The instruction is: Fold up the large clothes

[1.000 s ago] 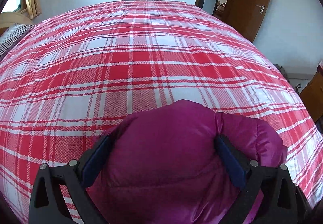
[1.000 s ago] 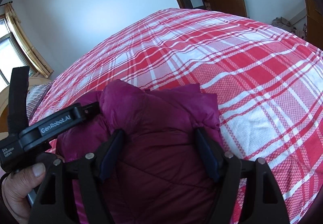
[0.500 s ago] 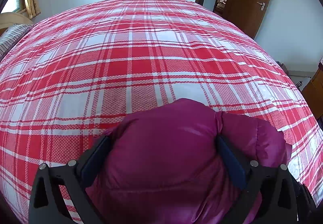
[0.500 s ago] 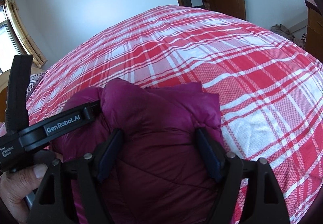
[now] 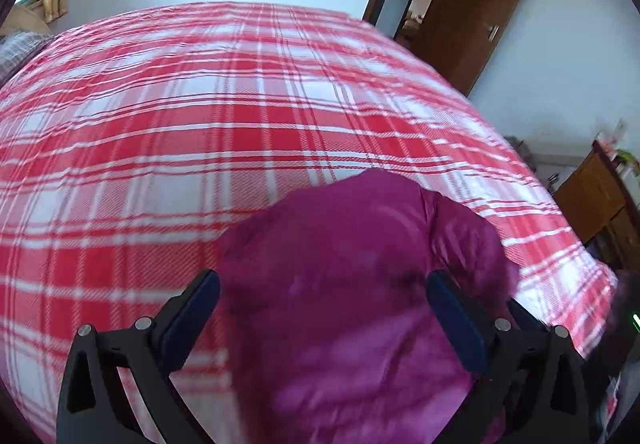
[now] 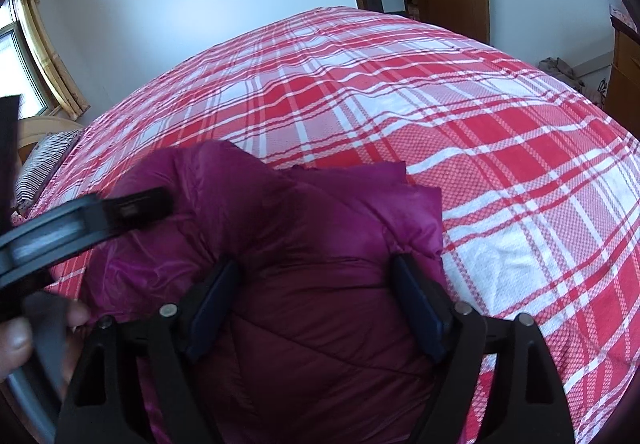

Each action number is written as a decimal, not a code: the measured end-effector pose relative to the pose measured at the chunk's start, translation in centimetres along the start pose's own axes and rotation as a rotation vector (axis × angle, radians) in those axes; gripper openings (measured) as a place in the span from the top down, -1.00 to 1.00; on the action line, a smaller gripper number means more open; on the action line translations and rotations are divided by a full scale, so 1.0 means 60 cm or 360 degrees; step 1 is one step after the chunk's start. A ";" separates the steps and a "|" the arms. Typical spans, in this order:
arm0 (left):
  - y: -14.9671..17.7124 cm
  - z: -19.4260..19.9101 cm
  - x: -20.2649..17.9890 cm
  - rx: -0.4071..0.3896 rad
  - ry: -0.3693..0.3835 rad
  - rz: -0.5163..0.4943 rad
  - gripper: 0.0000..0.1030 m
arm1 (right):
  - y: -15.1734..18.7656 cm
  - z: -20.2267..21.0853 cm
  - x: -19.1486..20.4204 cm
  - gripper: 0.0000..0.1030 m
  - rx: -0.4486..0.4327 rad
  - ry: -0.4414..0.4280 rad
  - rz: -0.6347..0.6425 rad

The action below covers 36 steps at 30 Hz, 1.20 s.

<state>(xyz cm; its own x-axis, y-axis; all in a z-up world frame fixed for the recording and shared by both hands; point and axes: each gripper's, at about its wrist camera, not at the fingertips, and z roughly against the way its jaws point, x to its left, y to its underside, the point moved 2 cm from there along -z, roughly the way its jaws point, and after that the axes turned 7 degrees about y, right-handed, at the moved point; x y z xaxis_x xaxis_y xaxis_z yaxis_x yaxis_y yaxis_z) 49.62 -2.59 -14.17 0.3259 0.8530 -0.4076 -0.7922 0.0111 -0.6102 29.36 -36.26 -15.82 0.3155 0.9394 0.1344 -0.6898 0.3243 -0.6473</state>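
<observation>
Right gripper [image 6: 314, 298]: jaws opening, wide, straddling folded magenta padded jacket [image 6: 320, 264]; grip not evident. Left gripper [image 5: 322, 312]: wide apart, left pad clear of jacket, nothing held. Jacket bundled on near edge of red plaid bed cover [image 5: 240, 104]. Beyond: brown door [image 5: 476, 12].

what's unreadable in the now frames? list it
- Near part of the magenta quilted puffer jacket: cut off by the bottom edge in both wrist views, so the state of the fold is unclear.
- Right gripper: its jaws are opening, jacket between them; pad contact is hidden by puffed fabric.
- Left gripper: motion blur in its own view; the label is smeared in the right view.
- Red plaid bedsheet: covered under the jacket.
</observation>
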 end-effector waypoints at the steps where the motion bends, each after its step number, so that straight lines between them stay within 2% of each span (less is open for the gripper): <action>1: 0.014 0.021 0.006 -0.0021 0.0034 0.0020 -0.98 | 0.000 0.000 -0.001 -0.62 -0.0002 -0.0007 -0.0005; 3: 0.055 0.052 0.021 -0.0036 0.0099 0.0086 -0.98 | 0.000 0.000 -0.003 -0.62 -0.0006 -0.0011 -0.0009; 6: 0.112 0.043 0.030 0.0061 0.0162 0.0136 -0.98 | 0.000 0.001 -0.001 -0.63 -0.0005 -0.0006 -0.0002; 7: 0.122 0.039 0.031 0.0062 0.0175 0.0136 -0.98 | -0.001 0.003 -0.001 -0.63 -0.0006 -0.0009 0.0001; 8: 0.130 0.045 0.031 0.0006 0.0187 0.0118 -0.98 | -0.001 0.007 -0.003 -0.65 -0.0014 -0.0032 -0.0011; 11: 0.135 0.050 0.029 -0.0026 0.0214 0.0104 -0.98 | 0.002 0.044 -0.033 -0.74 -0.0054 -0.0246 -0.0089; 12: 0.135 0.048 0.030 -0.0029 0.0227 0.0102 -0.98 | 0.005 0.066 -0.050 -0.85 -0.0101 -0.0273 -0.0123; 14: 0.134 0.045 0.027 -0.0046 0.0245 0.0080 -0.98 | 0.014 0.104 -0.095 -0.96 -0.0215 -0.0184 -0.0175; 16: 0.135 0.044 0.028 -0.0071 0.0264 0.0064 -0.98 | 0.020 0.105 -0.121 -0.94 -0.0185 -0.0119 -0.0143; 18: 0.137 0.044 0.029 -0.0083 0.0273 0.0066 -0.98 | 0.025 0.089 -0.137 -0.75 -0.0117 -0.0135 -0.0137; 20: 0.136 0.044 0.033 -0.0077 0.0286 0.0062 -0.98 | 0.031 0.076 -0.142 -0.62 -0.0059 -0.0249 -0.0146; 22: 0.133 0.040 0.036 -0.0067 0.0328 0.0071 -0.98 | 0.031 0.071 -0.139 -0.52 -0.0059 -0.0313 -0.0141; 24: 0.132 0.038 0.032 -0.0066 0.0339 0.0066 -0.98 | 0.026 0.060 -0.127 -0.30 -0.0028 -0.0381 -0.0115; 26: 0.129 0.035 0.018 -0.0063 0.0374 0.0010 -0.97 | 0.018 0.050 -0.117 -0.28 -0.0009 -0.0414 -0.0081; 28: 0.130 0.033 0.006 -0.0041 0.0445 -0.0025 -0.66 | 0.012 0.031 -0.109 -0.10 0.0061 -0.0480 -0.0082; 29: 0.131 0.034 0.001 -0.0033 0.0491 -0.0018 -0.40 | 0.009 0.021 -0.106 0.20 0.0089 -0.0539 -0.0100; 30: 0.131 0.037 -0.006 -0.0047 0.0478 -0.0028 -0.28 | 0.006 0.014 -0.106 0.34 0.0130 -0.0627 -0.0132; 31: 0.131 0.044 -0.013 -0.0058 0.0454 -0.0068 -0.20 | 0.007 0.012 -0.105 0.42 0.0147 -0.0661 -0.0151; 32: 0.132 0.049 -0.016 -0.0065 0.0444 -0.0085 -0.01 | 0.008 0.017 -0.102 0.55 0.0139 -0.0657 -0.0138; 33: 0.131 0.060 -0.018 -0.0075 0.0433 -0.0089 0.18 | 0.009 0.026 -0.096 0.63 0.0120 -0.0655 -0.0110; 36: 0.128 0.106 -0.017 -0.0124 0.0467 -0.0078 0.43 | 0.014 0.067 -0.073 0.67 0.0066 -0.0664 -0.0056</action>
<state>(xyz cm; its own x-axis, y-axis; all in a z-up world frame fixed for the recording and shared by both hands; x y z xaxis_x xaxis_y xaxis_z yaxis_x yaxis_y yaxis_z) 39.94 -0.04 -14.11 0.5070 0.6650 -0.5483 -0.7334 -0.0012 -0.6797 24.77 -39.66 -13.96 0.0540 0.8896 0.4536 -0.7116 0.3530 -0.6075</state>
